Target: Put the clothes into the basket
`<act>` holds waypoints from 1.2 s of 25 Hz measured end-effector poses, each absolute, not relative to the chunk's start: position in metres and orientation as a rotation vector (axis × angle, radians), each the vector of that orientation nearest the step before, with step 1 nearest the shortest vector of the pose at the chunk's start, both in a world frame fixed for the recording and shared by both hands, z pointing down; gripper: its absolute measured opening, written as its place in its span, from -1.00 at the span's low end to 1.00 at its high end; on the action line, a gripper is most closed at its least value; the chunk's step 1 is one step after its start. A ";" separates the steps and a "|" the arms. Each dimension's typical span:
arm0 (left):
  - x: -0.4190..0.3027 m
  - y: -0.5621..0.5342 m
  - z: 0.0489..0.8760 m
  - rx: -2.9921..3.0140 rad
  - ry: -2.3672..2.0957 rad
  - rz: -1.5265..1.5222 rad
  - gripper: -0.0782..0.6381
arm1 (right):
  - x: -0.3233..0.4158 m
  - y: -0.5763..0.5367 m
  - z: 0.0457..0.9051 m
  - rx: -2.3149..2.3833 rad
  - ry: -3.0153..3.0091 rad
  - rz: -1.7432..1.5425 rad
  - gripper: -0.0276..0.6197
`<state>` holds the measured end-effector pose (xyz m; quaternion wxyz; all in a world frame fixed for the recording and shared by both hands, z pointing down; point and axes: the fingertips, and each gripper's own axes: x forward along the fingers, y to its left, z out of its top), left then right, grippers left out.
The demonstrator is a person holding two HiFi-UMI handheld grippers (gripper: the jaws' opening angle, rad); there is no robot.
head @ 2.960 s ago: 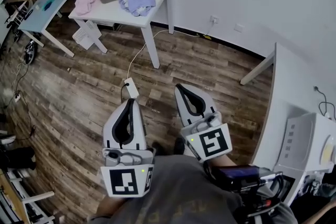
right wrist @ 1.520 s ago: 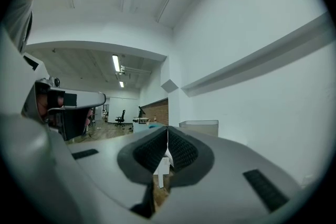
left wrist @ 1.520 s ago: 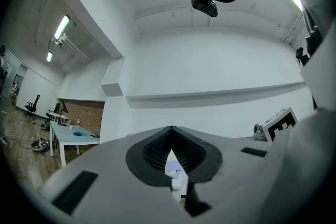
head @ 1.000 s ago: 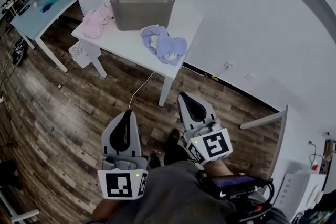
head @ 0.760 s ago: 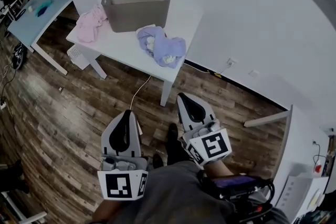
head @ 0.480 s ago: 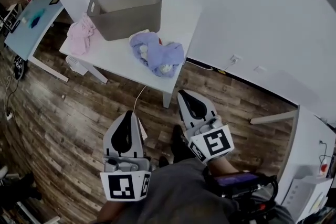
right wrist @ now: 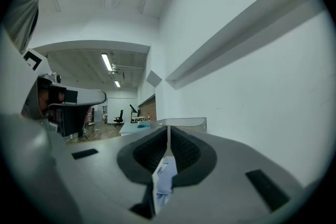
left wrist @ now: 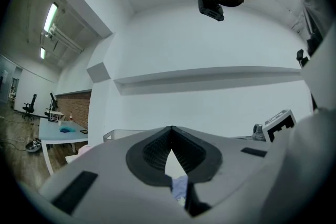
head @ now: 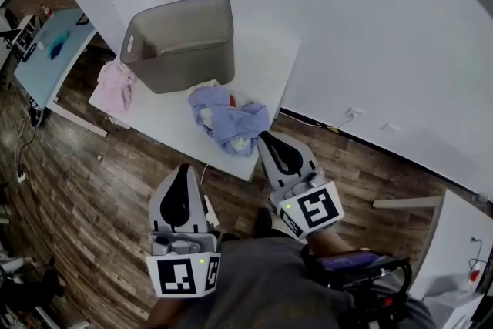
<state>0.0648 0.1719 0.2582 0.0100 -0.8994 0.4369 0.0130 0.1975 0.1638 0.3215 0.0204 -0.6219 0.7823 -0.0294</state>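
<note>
On the surface [head: 166,118] ahead, the basket [head: 179,42] stands upright and appears empty, with the blue clothes [head: 228,118] heaped just in front of it near the front edge and a pink cloth [head: 115,83] lying beside it near the left edge. Nothing is held: the left tool [head: 182,168] and the right tool [head: 267,139] are carried level and low before the body, each with its jaws closed together at the tips and nothing gripped. The right tool lies close to the blue clothes, while the left tool is short of the surface. The step in hand is judged to be the reach for a first garment. The jaws are best opened wide before the heap is met, so that it is not shoved towards the edge. A thick fold near the top should be pinched, since the heap is soft and may be several pieces. It should be raised clear of the basket rim before release, and trailing ends should be watched. The pink cloth is well placed for the left tool.
</note>
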 end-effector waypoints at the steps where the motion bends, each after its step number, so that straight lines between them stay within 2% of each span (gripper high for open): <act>1: 0.069 0.168 0.259 -2.805 1.373 0.039 -0.76 | 0.201 0.158 0.323 -1.922 2.433 -0.089 -0.89; 4: 0.076 0.158 0.267 -2.811 1.389 0.010 -0.76 | 0.206 0.146 0.330 -1.904 2.452 -0.102 -0.83; 7: 0.081 0.143 0.275 -2.827 1.401 -0.010 -0.76 | 0.207 0.134 0.341 -1.890 2.476 -0.131 -0.61; 16: 0.094 0.077 0.319 -2.970 1.352 -0.075 -0.76 | 0.204 0.080 0.388 -1.901 2.530 -0.288 -0.25; 23: 0.088 0.028 0.367 -3.062 1.352 -0.185 -0.76 | 0.193 0.038 0.453 -1.912 2.657 -0.458 0.22; 30: 0.080 -0.003 0.410 -3.126 1.344 -0.307 -0.76 | 0.196 0.029 0.538 -1.966 2.760 -0.742 0.55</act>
